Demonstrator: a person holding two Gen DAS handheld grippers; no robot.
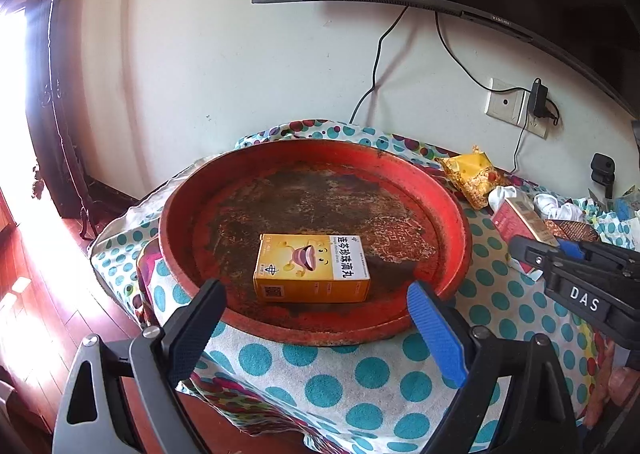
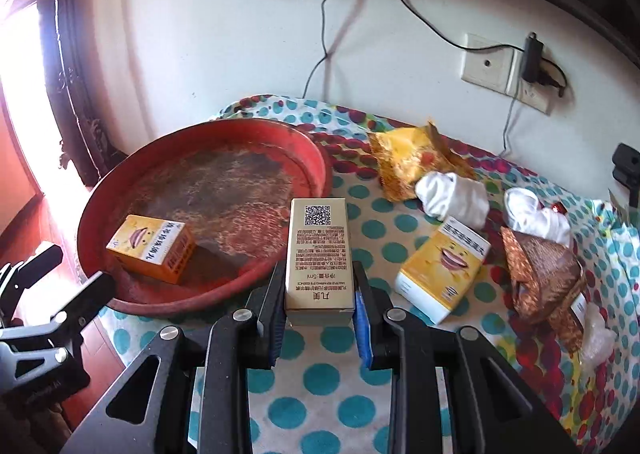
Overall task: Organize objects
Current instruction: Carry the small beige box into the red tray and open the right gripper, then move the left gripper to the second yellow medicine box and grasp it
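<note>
A round red tray (image 1: 456,214) (image 2: 100,210) sits on the dotted cloth, with a small yellow box (image 1: 312,268) (image 2: 152,248) lying inside it. My left gripper (image 1: 316,328) stands open at the tray's near rim, nothing between its fingers; the right wrist view shows it at the left edge (image 2: 68,274). My right gripper (image 2: 319,274) is shut on a tall gold box (image 2: 320,250) with a QR code, held above the cloth just right of the tray. In the left wrist view, the right gripper (image 1: 532,254) and its box (image 1: 520,214) appear at the right.
On the cloth right of the tray lie a yellow-and-white box (image 2: 442,268), a yellow snack packet (image 2: 408,158), white socks (image 2: 452,198), and a brown patterned packet (image 2: 540,278). A wall with a socket (image 2: 488,62), cables and a screen stands behind. The table edge drops to the floor at left.
</note>
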